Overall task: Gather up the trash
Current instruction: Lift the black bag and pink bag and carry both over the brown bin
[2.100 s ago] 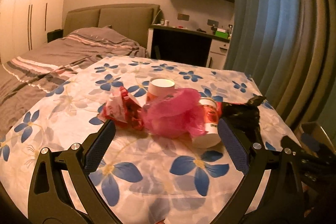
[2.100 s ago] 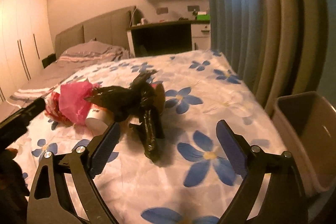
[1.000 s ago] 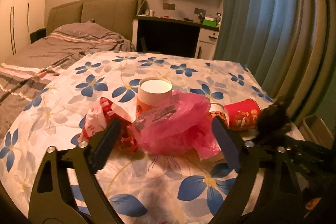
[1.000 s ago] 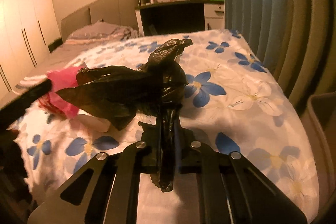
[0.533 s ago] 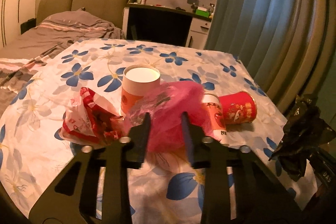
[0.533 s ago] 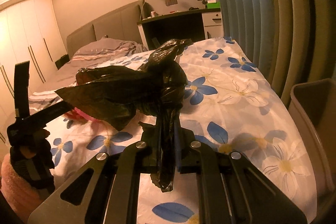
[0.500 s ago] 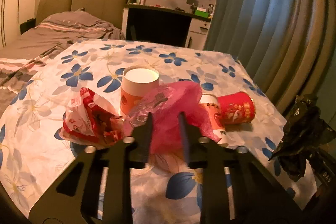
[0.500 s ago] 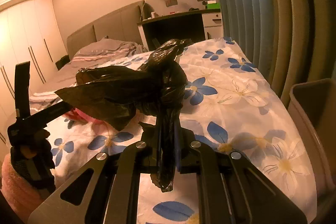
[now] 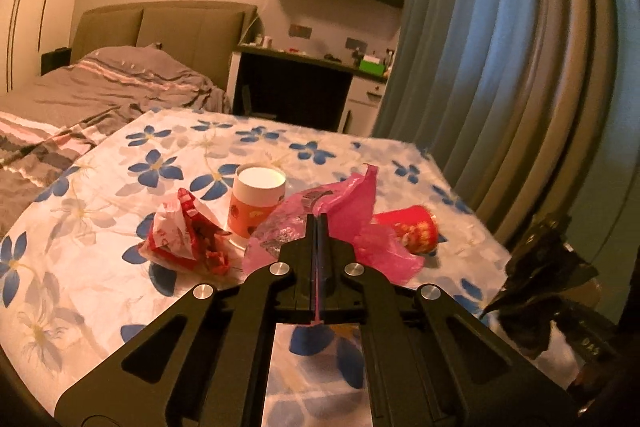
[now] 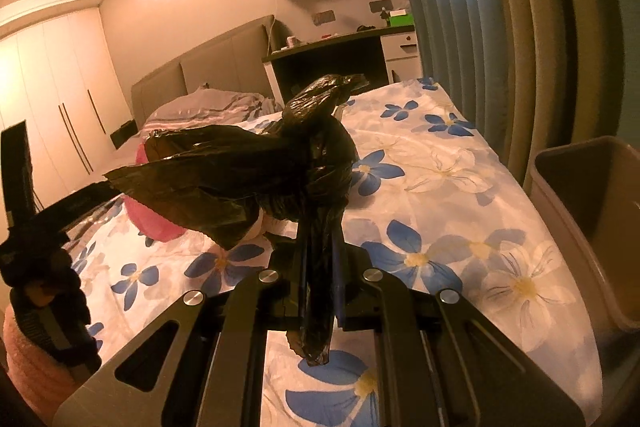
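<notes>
Left gripper (image 9: 317,227) tilted slightly down over floral bedspread (image 9: 120,259), jaws just closed, clamped on thin crinkled pink plastic bag (image 9: 344,223); bag edge sticks up and right. Right gripper (image 10: 320,259) angled down, jaws pinched on neck of glossy black trash bag (image 10: 256,179), held off bed; crumpled bulk spreads left, knotted tip points up-right. Upright paper cup (image 9: 256,203), red wrapper (image 9: 188,231), toppled red cup (image 9: 412,231) near pink bag. Grey bin (image 10: 592,211) beside bed, right.

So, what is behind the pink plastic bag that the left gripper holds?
Behind the pink plastic bag, an upright paper cup stands on the flowered cover and a red cup lies on its side. The bag hides part of each.
</notes>
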`<action>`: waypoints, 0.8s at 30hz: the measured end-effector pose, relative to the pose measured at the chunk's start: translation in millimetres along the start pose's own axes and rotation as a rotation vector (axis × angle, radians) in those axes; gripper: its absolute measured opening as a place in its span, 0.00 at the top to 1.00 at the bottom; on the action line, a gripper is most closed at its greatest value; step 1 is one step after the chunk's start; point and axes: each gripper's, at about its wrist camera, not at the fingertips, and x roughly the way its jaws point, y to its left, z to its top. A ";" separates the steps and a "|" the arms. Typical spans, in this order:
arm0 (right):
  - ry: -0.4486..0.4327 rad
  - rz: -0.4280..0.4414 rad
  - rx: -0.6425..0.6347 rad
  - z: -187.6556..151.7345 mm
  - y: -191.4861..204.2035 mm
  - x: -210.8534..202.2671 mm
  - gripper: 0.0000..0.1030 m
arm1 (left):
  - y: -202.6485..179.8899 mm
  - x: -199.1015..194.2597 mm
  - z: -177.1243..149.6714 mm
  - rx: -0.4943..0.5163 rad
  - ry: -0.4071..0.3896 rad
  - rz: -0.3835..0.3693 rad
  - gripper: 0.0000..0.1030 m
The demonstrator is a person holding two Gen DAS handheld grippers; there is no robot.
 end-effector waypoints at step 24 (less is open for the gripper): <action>-0.127 -0.070 0.046 -2.0 -24.4 -59.6 0.89 | -77.6 -36.6 -4.1 0.093 -0.050 -0.096 1.00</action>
